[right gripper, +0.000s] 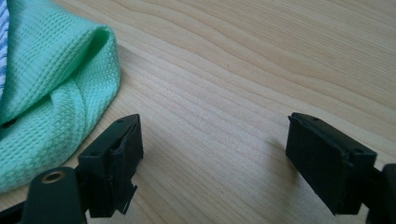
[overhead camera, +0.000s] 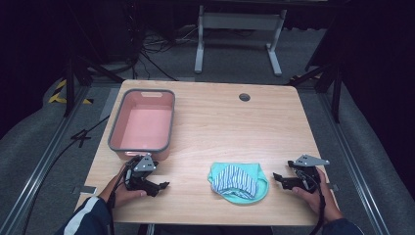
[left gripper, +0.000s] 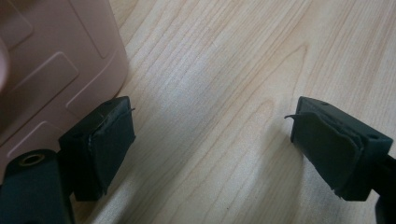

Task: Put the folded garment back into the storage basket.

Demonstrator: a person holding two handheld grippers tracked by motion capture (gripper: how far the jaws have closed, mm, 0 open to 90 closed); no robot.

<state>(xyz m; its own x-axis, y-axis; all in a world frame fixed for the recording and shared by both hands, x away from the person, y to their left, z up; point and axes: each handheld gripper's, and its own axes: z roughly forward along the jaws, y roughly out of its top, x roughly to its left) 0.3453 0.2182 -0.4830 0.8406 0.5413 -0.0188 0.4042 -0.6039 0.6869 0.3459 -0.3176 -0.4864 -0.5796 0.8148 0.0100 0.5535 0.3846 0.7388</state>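
A crumpled mint-green cloth (overhead camera: pixel 239 182) with a blue-and-white striped patch lies near the front middle of the wooden table (overhead camera: pixel 220 122). My right gripper (overhead camera: pixel 280 179) rests on the table just right of it, open, with bare wood between its jaws; the cloth (right gripper: pixel 51 93) sits beside its left jaw. My left gripper (overhead camera: pixel 161 186) is open at the front left, close to the pink bin (overhead camera: pixel 143 125). The bin's outer wall (left gripper: pixel 51 70) shows next to its left jaw. Nothing is held by either one.
The pink bin with a grey rim stands at the table's left and looks empty inside. A round cable hole (overhead camera: pixel 244 97) sits near the far edge. Beyond the table a white stand (overhead camera: pixel 240 34) and cables (overhead camera: pixel 156 44) lie on the floor.
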